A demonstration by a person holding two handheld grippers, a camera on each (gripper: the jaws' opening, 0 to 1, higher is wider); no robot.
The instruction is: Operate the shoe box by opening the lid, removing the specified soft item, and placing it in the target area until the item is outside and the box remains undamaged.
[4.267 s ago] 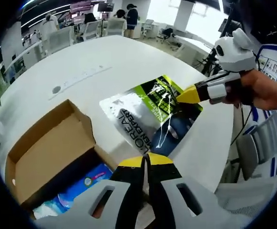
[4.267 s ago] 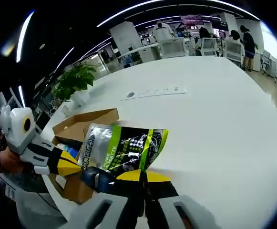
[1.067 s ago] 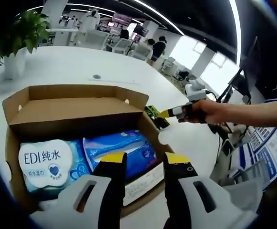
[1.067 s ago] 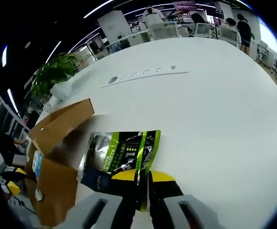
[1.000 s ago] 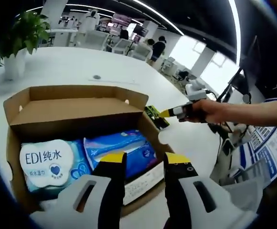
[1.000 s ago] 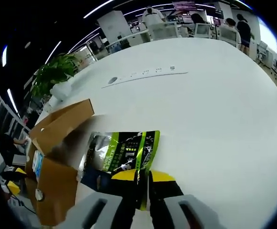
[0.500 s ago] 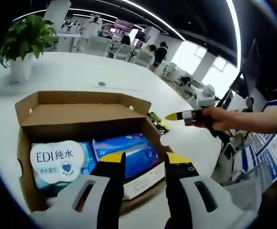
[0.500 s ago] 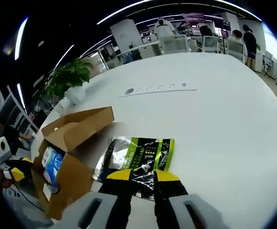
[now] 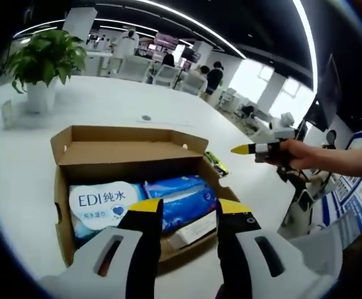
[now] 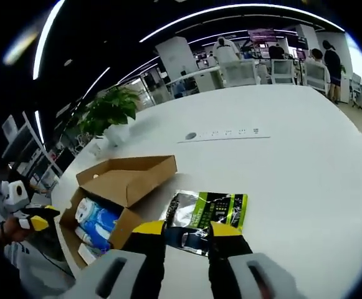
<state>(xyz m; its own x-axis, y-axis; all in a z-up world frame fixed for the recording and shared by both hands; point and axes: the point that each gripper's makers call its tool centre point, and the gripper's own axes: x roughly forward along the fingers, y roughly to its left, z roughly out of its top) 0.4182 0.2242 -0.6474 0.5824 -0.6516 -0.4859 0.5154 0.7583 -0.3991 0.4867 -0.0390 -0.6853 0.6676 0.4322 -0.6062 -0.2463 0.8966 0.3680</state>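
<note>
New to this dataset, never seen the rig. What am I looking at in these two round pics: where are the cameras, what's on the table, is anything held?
There is no robot arm. A person holds a two-jaw gripper in each hand, and a fisheye camera rides on each one, looking forward along its jaws.

In the left gripper view, the left gripper rises from the bottom with its yellow-tipped jaws apart, holding nothing. Ahead of it an open cardboard shoe box sits on a white table, with a white EDI wipes pack and a blue pack inside. At the right, a hand holds the other gripper.

In the right gripper view, the right gripper is also open and empty. Just beyond it, a green and silver pouch lies flat on the table beside the box, so the soft item looks already taken out. A potted plant stands farther back.
</note>
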